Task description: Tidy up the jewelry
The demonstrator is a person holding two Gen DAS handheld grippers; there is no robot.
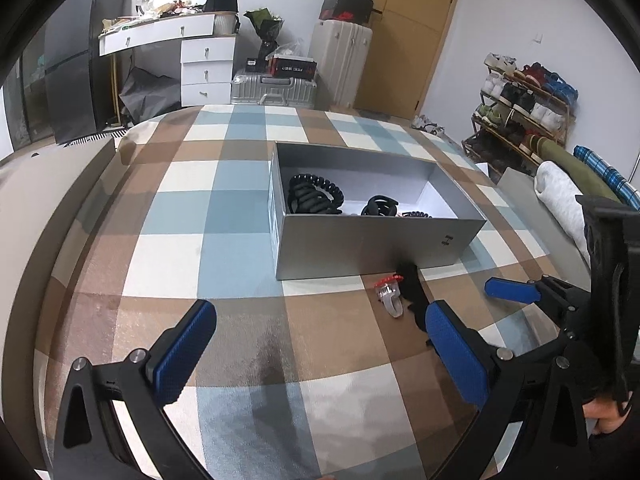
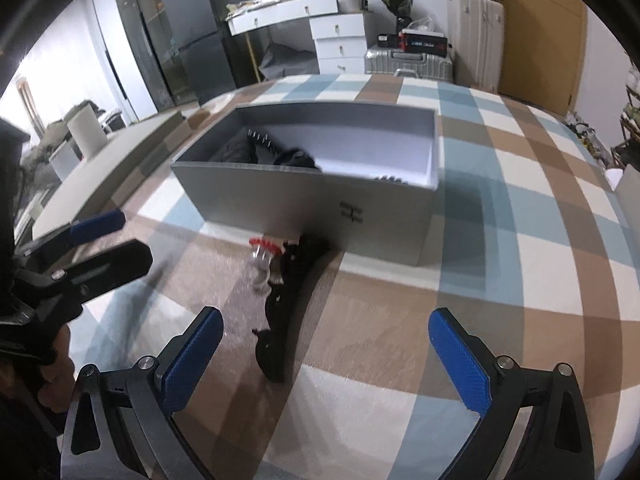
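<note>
The left gripper (image 1: 320, 354) hangs over the checked cloth (image 1: 180, 216) with its blue pads spread wide and nothing between them. The right gripper (image 2: 326, 354) is also wide open and empty, tilted down at the cloth; in the left wrist view it shows at the right edge, gripped by a hand (image 1: 606, 416). Just ahead of the right gripper, a long black clip (image 2: 290, 300) lies on the cloth, one end pointing toward the gap between the pads and the other reaching the front wall of the grey box (image 2: 280, 204). A small clear clip (image 1: 389, 295) with red teeth lies beside it, on its left and just in front of the box. Inside the open box, black claw clips (image 1: 316, 196) sit at the left end and near the middle on its white floor; the right end is bare.
</note>
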